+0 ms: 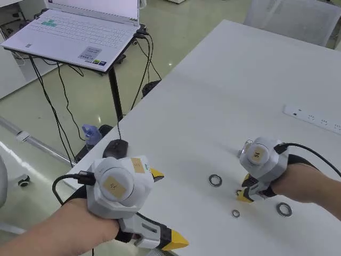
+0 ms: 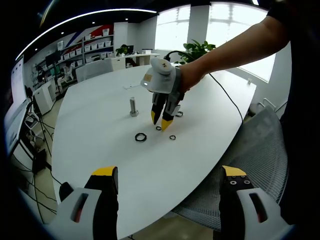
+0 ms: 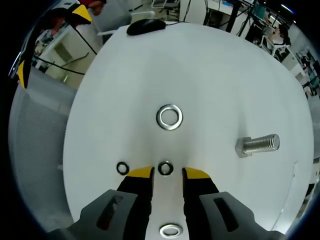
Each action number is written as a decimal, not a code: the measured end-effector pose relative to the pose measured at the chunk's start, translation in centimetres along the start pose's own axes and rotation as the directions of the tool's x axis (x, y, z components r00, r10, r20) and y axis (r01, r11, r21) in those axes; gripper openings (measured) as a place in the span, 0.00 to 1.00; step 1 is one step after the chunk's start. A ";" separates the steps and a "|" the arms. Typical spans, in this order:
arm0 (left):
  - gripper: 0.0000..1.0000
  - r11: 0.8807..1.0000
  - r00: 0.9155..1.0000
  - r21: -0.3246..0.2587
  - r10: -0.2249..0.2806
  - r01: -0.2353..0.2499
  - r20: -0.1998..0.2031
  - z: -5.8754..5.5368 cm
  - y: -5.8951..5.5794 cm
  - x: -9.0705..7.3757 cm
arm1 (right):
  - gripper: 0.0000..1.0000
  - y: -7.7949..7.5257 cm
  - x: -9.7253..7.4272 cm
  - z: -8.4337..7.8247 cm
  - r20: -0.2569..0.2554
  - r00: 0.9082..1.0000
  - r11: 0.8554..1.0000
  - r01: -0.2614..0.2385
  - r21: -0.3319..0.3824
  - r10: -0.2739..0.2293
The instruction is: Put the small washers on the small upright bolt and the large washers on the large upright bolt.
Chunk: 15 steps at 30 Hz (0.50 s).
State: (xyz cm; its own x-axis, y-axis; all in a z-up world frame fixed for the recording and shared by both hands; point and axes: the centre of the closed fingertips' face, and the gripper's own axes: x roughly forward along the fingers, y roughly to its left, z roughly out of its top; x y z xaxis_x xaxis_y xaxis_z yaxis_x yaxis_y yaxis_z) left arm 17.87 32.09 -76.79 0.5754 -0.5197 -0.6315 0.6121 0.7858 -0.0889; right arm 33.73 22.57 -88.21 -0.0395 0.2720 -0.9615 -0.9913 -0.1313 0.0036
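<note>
My right gripper (image 3: 168,174) hangs open over the white table (image 1: 224,90), tips pointing down. A small washer (image 3: 165,168) lies right between its yellow fingertips. A second small washer (image 3: 122,168) lies just left of them. A large washer (image 3: 169,116) rests further ahead and another large washer (image 3: 170,230) sits under the jaws. One large bolt (image 3: 257,145) stands upright to the right, also seen as the bolt (image 2: 133,107). My left gripper (image 2: 169,172) is wide open and holds nothing, hovering at the table's near edge, away from the washers (image 2: 140,136).
A black mouse (image 3: 145,26) lies near the table's edge. A white power strip (image 1: 314,118) sits at the right. A laptop (image 1: 80,32) on a stand is beside the table, with cables and a bottle on the floor. A grey chair (image 2: 240,165) stands close.
</note>
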 end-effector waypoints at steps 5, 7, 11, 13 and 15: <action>0.82 1.000 1.000 -0.003 -0.001 0.001 0.004 0.1 0.1 0.1 | 0.23 0.0 0.1 0.1 -0.013 1.000 1.000 0.014 -0.019 -0.014; 0.82 1.000 1.000 -0.002 -0.002 0.002 0.008 0.1 0.1 0.1 | 0.22 0.0 0.1 0.1 -0.014 1.000 1.000 0.016 -0.007 -0.017; 0.82 1.000 1.000 -0.004 0.000 0.000 0.008 0.1 0.1 0.0 | 0.19 0.3 0.2 0.2 -0.022 1.000 1.000 0.019 -0.015 -0.019; 0.82 1.000 1.000 -0.006 0.000 0.000 0.010 0.1 0.1 0.0 | 0.17 0.3 0.2 0.1 -0.030 0.999 1.000 0.017 -0.009 -0.017; 0.81 1.000 1.000 -0.006 0.001 -0.001 0.012 0.1 0.1 -0.1 | 0.14 0.3 0.2 0.2 -0.036 0.999 1.000 0.020 -0.013 -0.020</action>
State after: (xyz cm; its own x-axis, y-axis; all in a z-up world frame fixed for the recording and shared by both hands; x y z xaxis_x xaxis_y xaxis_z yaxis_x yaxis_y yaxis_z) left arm 17.93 32.18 -76.62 0.5829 -0.5228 -0.6220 0.6082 0.7884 -0.0926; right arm 33.44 22.76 -88.40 -0.0151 0.2399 -0.9707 -0.9901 -0.1388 -0.0189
